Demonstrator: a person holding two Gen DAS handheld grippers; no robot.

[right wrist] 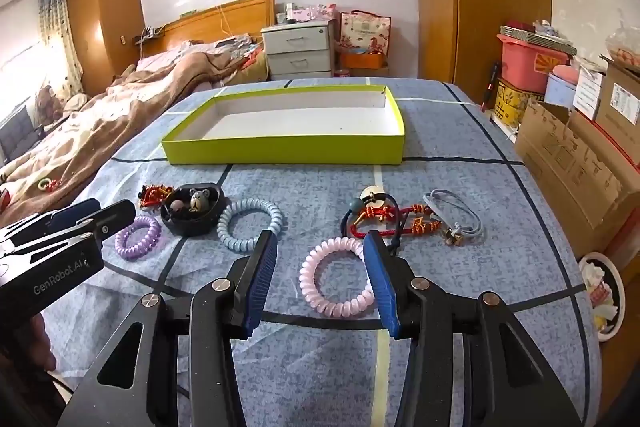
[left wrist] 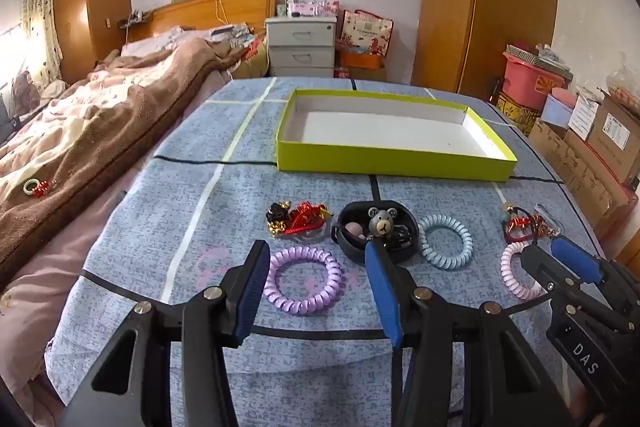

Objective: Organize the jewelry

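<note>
Step in hand: first pick-up. The left gripper hovers, fingers apart, over the purple coil bracelet; the right gripper, fingers apart, over the pink coil bracelet. Both bracelets lie on the worktop. Next move: lower, clamp, carry to the empty green box.

The left gripper is showing two black angular arms ending in flat fingers faced with ribbed dark-blue pads. Silver round screws are sitting at each arm's pivots, one pair at 7 o'clock and one pair at 5 o'clock of the pads. The right gripper is wearing the same black arms, blue ribbed pads and silver screws. Seen from its neighbour, each black housing is carrying white lettering: "GenRobot.AI" along the left one's side, "DAS" on the right one's side.
</note>
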